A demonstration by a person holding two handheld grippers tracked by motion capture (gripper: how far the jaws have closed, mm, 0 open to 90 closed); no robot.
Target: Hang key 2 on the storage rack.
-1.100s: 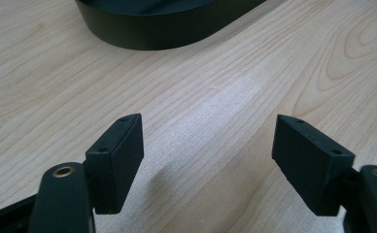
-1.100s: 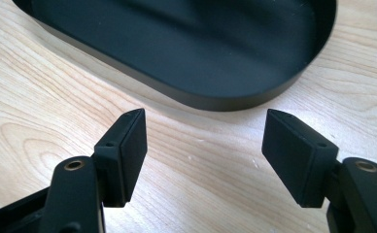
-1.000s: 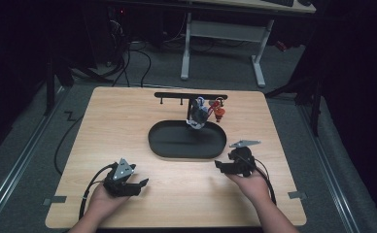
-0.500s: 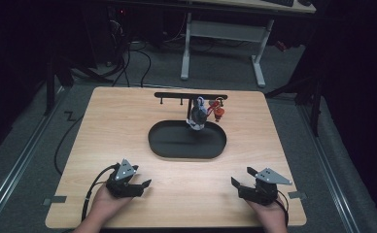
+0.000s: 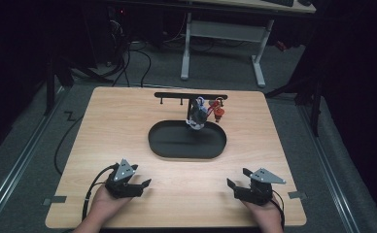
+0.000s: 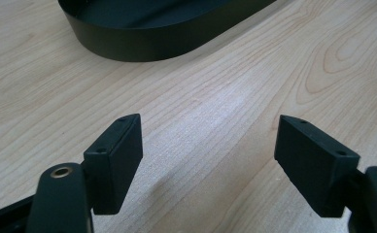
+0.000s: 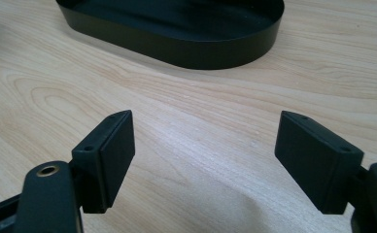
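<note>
A black oval tray [image 5: 160,143] lies in the middle of the wooden table [image 5: 118,121], with nothing visible on its floor. Behind it stands a black hook rack [image 5: 190,95], from which a silvery bunch of small items [image 5: 198,116] and a red piece [image 5: 218,112] hang over the tray's far rim. My left gripper [image 5: 142,187] rests open near the front left edge and points toward the tray [image 6: 143,41]. At the front right my right gripper [image 5: 236,177] is also open, facing the tray [image 7: 191,48]. Both pairs of jaws [image 6: 208,145] [image 7: 206,145] stand wide apart over bare wood.
The table's front edge lies just behind both hands. A black cable [image 5: 92,189] loops from the left gripper over the front left corner. Beyond the table are a desk frame [image 5: 223,34] and floor cables [image 5: 143,53].
My right gripper has drawn back from beside the tray's right end to the front right of the table. The left gripper has stayed where it was.
</note>
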